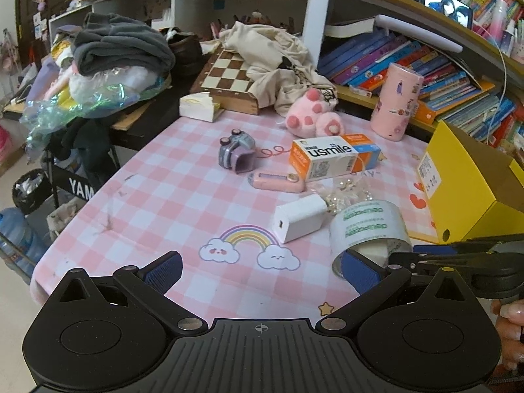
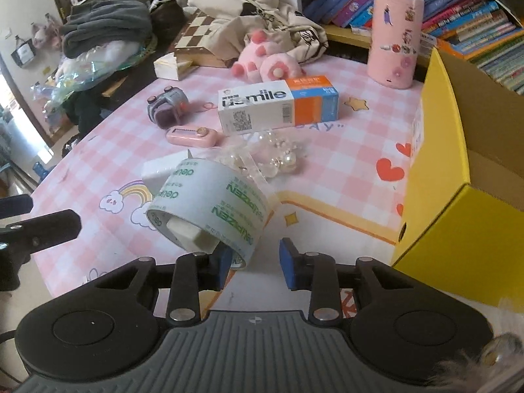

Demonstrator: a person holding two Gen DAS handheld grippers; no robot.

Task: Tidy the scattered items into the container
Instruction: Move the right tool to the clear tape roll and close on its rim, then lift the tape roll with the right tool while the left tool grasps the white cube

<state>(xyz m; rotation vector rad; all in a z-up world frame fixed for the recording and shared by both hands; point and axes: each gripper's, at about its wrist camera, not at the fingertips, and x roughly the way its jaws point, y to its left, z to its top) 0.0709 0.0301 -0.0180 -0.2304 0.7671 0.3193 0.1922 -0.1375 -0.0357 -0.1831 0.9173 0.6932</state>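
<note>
A roll of clear tape [image 2: 213, 209] hangs tilted on the left finger of my right gripper [image 2: 257, 263], whose jaws stand apart; the finger passes through the roll's core. The roll also shows in the left wrist view [image 1: 370, 229]. My left gripper [image 1: 262, 271] is open and empty over the pink checked table [image 1: 183, 203]. The yellow cardboard box [image 2: 458, 170] stands open to the right. Loose on the table are a white charger [image 1: 299, 217], a bag of pearl beads [image 2: 275, 157], a pink case [image 1: 276, 181], a usmile box [image 2: 278, 104] and a small purple toy [image 1: 237, 150].
A pink cylinder [image 2: 394, 36], pink plush slippers [image 2: 265, 62], a chessboard box [image 1: 229, 78] and a cloth bag [image 1: 278, 62] stand at the table's back. Bookshelves [image 1: 425, 65] run behind. Piled clothes [image 1: 118, 46] lie to the left.
</note>
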